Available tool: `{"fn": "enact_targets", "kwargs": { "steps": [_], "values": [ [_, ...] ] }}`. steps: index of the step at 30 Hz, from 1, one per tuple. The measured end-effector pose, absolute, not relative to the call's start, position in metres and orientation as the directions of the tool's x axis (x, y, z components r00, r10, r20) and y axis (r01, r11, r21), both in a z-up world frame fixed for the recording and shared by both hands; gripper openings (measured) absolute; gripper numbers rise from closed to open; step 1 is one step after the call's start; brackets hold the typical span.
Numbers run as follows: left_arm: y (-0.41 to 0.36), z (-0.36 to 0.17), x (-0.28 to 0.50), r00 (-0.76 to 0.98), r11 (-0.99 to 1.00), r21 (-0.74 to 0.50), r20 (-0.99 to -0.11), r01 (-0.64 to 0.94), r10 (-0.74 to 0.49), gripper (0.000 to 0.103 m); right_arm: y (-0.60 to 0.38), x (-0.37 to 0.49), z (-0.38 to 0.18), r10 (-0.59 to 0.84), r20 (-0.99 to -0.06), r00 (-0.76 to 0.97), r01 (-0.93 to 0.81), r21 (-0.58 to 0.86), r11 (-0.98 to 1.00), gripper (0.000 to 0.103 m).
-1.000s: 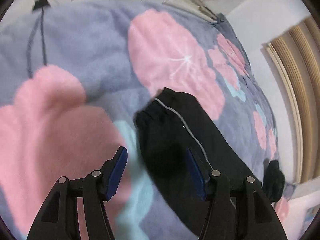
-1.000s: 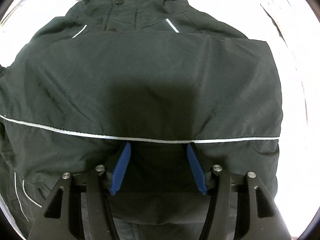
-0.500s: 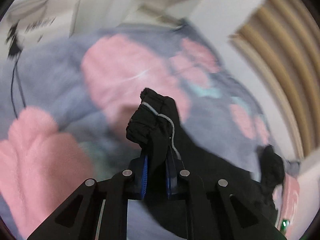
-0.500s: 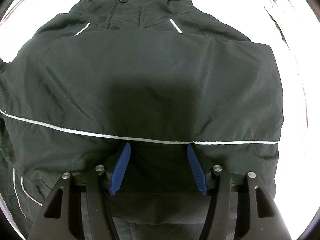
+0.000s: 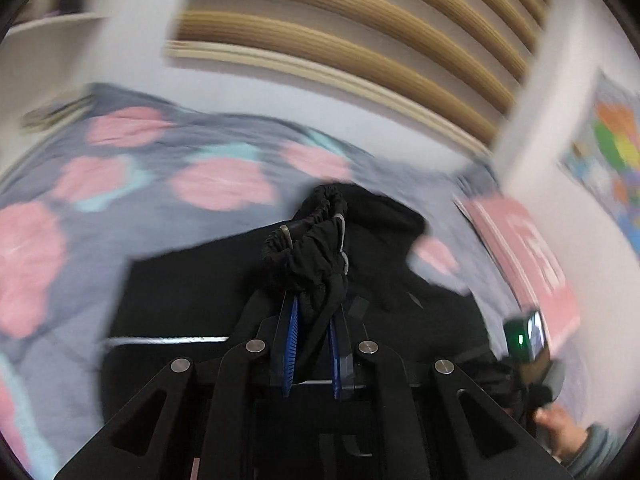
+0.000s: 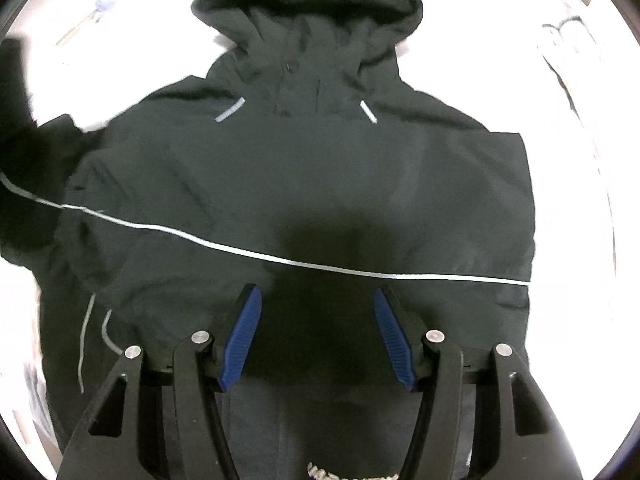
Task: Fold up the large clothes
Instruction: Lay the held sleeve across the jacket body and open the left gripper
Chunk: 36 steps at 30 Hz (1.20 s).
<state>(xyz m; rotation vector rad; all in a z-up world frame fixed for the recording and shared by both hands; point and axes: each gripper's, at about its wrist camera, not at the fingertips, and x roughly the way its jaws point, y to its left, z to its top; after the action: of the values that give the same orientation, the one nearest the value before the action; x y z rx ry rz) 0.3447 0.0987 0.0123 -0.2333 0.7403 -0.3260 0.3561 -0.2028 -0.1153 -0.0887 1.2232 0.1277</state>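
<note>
The left gripper (image 5: 313, 332) pinches the jacket's cuff (image 5: 316, 248) tight above the bed (image 5: 120, 184). The right gripper (image 6: 318, 334) hangs open over the jacket (image 6: 304, 184), holding nothing.

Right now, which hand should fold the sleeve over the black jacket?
Left, probably. The left gripper already has its fingers pinched on the sleeve cuff, lifted above the flowered blanket. The right gripper hangs open over the jacket, holding nothing.
</note>
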Motion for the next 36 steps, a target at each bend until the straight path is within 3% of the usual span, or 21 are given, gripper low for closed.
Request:
{"fn": "enact_targets", "kwargs": {
  "steps": [6,9,12,17,21,29,33,35,36],
  "values": [
    [-0.016,-0.080,0.377,0.487,0.895,-0.328,-0.754,0.302,-0.441,0.013,-0.221,0.343,-0.099,0.052,-0.933,0.357,-0.173,-0.011,0.985,0.062],
    [-0.042,-0.136,0.387,0.380,0.903,-0.328,-0.826,0.278,-0.416,0.015,-0.230,0.340,-0.107,0.050,-0.938,0.342,-0.167,-0.008,0.986,0.062],
    [-0.047,-0.156,0.384,0.368,0.906,-0.329,-0.834,0.268,-0.411,0.016,-0.239,0.341,-0.115,0.081,-0.945,0.317,-0.152,0.034,0.988,0.062],
    [-0.029,-0.131,0.378,0.307,0.824,-0.513,-0.765,0.240,-0.566,0.026,-0.250,0.345,-0.107,0.257,-0.916,0.308,-0.126,0.229,0.965,0.062],
    [-0.021,-0.099,0.356,0.332,0.778,-0.575,-0.703,0.254,-0.628,0.051,-0.246,0.354,-0.093,0.385,-0.865,0.322,-0.119,0.366,0.923,0.067],
    [0.034,-0.069,0.318,0.397,0.800,-0.560,-0.698,0.215,-0.595,0.053,-0.219,0.369,-0.119,0.444,-0.858,0.258,-0.074,0.440,0.895,0.071],
    [0.066,-0.053,0.302,0.462,0.849,-0.502,-0.722,0.165,-0.516,0.053,-0.213,0.387,-0.154,0.587,-0.787,0.190,0.026,0.602,0.798,0.070],
    [0.081,-0.044,0.297,0.505,0.847,-0.512,-0.699,0.141,-0.507,0.053,-0.206,0.393,-0.173,0.655,-0.742,0.140,0.069,0.667,0.741,0.044],
    [0.089,-0.040,0.295,0.530,0.843,-0.522,-0.682,0.128,-0.503,0.053,-0.204,0.394,-0.175,0.642,-0.755,0.134,0.073,0.653,0.753,0.037]
  ]
}}
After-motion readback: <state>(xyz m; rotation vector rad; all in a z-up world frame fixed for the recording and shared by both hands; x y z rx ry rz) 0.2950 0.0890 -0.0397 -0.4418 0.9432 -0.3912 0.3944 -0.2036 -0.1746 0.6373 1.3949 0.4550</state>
